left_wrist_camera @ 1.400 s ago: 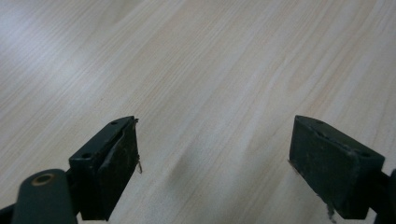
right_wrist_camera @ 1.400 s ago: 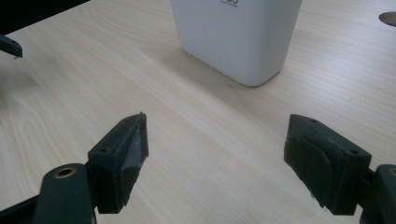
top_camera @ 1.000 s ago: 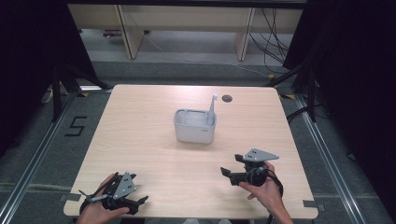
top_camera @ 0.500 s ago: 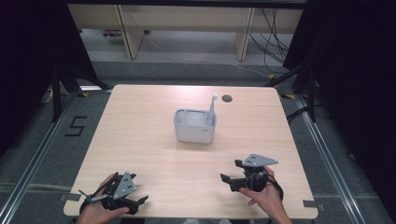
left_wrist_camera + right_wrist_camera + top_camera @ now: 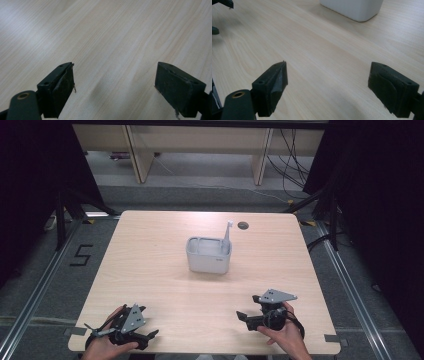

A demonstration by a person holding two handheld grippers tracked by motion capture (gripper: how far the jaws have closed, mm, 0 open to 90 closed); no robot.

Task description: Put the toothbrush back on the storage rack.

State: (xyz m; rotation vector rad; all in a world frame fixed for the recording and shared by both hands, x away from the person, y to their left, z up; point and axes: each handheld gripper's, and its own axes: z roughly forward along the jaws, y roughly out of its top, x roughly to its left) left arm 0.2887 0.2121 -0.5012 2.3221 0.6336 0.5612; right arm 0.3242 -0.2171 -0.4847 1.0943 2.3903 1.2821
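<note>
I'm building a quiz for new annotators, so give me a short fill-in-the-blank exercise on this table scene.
1. The white container stands near the table's ____.
2. A white utensil stands in the container, leaning at its ____ side in the high view.
3. The jaws of the left gripper stand ____, with bare wood between them.
4. The right gripper holds ____.

Missing words: middle; right; open; nothing

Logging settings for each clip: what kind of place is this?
Probably a lab recording station: a bare wooden table inside black curtains, loose cables on the floor, and a taped "5" beside it.
</note>
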